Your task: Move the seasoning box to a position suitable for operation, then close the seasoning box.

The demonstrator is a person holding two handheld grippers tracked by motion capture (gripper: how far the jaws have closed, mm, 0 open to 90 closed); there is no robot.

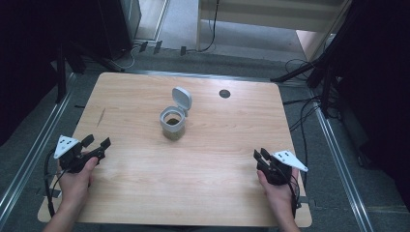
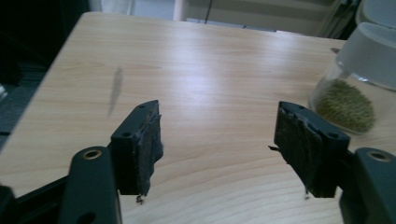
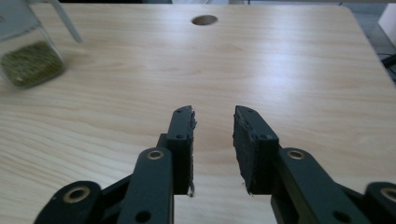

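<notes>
- The left gripper sits at about 8 o'clock on the table, near its left edge, held from below by the person's left hand. Its jaws stand wide apart with nothing between them, pointing toward 1 o'clock. A grey three-cornered plate rides on top.
- In the left gripper view, the left gripper has bare wood between its worn black pads. A dark streak marks the tabletop at 11 o'clock from the jaws.
- The jar stands upright near the middle of the table, slightly toward the far edge, well apart from both grippers. It is clear glass with a grey collar, and its hinged lid is flipped up and open at the back. Greenish-brown grains lie in the bottom.
- A small round hole is cut in the tabletop at 1 o'clock from the jar, near the far edge.
- The right gripper sits at about 4 o'clock on the table, near the right edge, held by the right hand. Its jaws point toward 11 o'clock.
- In the right gripper view, the right gripper has its jaws parted by a narrow gap, holding nothing, with the jar at 10 o'clock.
</notes>
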